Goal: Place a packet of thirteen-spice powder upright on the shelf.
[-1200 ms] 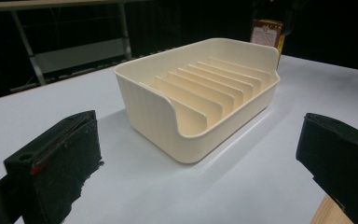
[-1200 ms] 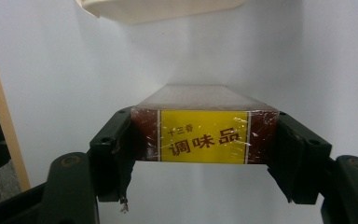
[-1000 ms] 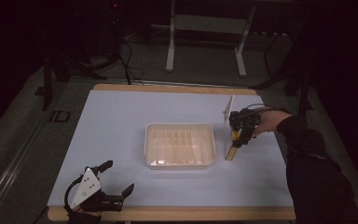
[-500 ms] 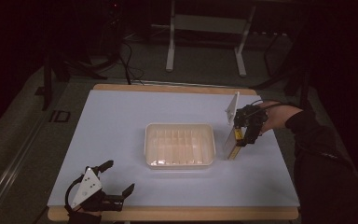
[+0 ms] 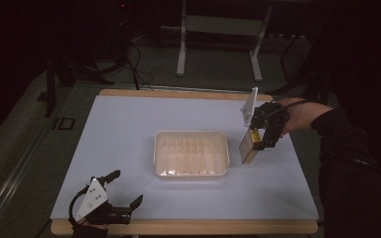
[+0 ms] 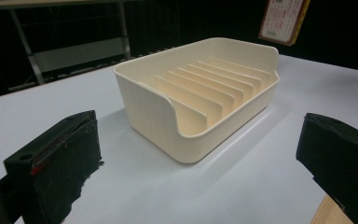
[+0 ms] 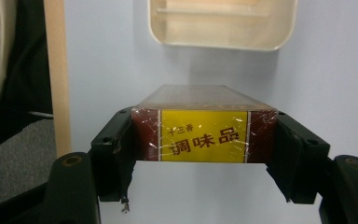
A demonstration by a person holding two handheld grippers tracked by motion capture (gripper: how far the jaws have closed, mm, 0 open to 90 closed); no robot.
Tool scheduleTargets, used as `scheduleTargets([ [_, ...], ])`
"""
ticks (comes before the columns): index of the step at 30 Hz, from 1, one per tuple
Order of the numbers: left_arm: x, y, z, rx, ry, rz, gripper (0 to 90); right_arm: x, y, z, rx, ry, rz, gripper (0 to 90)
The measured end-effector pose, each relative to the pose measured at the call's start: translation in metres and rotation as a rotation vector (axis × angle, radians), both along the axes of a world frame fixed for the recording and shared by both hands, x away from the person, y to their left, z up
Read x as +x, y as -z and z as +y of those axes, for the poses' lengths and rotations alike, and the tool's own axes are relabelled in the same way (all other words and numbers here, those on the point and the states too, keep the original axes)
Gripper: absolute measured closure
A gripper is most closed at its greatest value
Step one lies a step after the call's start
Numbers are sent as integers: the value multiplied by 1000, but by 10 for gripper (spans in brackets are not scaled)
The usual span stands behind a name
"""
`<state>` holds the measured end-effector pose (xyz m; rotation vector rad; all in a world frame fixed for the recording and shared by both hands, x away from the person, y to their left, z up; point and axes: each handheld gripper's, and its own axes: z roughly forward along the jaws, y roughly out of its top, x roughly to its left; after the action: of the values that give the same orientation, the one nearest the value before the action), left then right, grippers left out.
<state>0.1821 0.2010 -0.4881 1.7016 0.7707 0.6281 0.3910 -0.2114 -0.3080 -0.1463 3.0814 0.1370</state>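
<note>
Right gripper (image 7: 205, 154) pinches a flat brown carton with a yellow label (image 7: 204, 135) between its black jaws, lifted above the white table (image 5: 129, 134) just right of a cream plastic slotted tray (image 5: 191, 153); left gripper (image 5: 124, 191), jaws spread and holding nothing, rests at the table's near left corner
</note>
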Motion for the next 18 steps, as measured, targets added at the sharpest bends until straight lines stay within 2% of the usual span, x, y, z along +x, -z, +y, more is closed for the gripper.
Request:
scheduleTargets([
  [5, -1, 0, 0, 2, 1, -3, 0, -4, -15, 7, 64, -26, -2, 321],
  [8, -1, -1, 0, 2, -1, -3, 0, -5, -19, 13, 95, -53, 4, 321],
  [14, -1, -1, 0, 2, 1, -3, 0, -6, -19, 25, 150, -72, 9, 321],
  [18, 0, 0, 0, 2, 2, -3, 0, -4, -17, 35, 166, -73, 5, 321],
])
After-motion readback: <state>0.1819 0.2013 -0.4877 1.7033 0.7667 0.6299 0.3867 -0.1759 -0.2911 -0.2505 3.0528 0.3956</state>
